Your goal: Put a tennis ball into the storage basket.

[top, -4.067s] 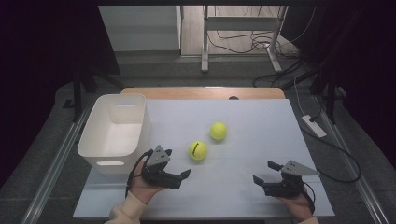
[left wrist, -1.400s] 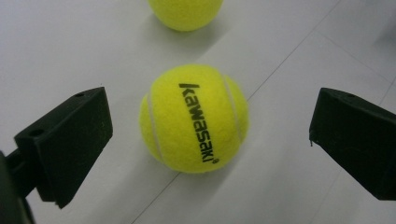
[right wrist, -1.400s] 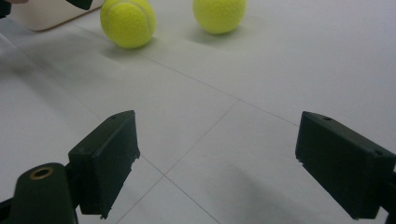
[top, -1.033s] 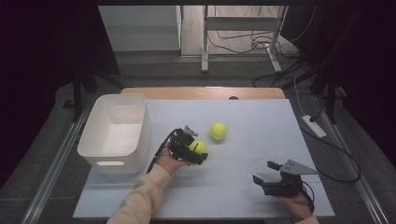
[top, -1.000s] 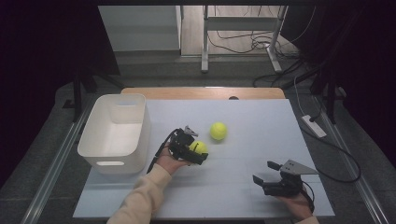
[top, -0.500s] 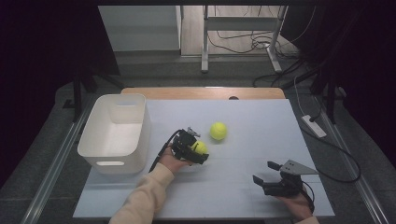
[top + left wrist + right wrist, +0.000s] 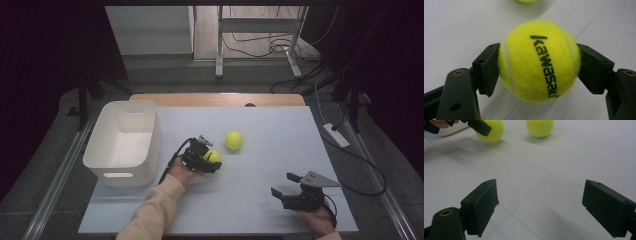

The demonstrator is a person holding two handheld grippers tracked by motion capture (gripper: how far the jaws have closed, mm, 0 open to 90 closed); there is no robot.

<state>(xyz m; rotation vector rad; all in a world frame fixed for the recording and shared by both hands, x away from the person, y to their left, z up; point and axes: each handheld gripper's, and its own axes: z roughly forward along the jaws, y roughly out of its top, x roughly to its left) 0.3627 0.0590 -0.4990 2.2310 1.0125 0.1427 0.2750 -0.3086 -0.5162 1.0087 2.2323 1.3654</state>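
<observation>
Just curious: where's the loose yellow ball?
In the high view the free tennis ball lies mid-table, just right of the held ball, beyond it.

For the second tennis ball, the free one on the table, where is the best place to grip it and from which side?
Grip the free tennis ball across its widest middle, one pad on each side. Being round, it has no better face, but it can roll, so probably come from above or from the person's side, jaws wide. The left gripper holds the other ball this way.

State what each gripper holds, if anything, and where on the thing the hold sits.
The left gripper grips a yellow tennis ball, its fingers having just closed on the ball's two opposite sides. The right gripper is open and holds nothing.
</observation>
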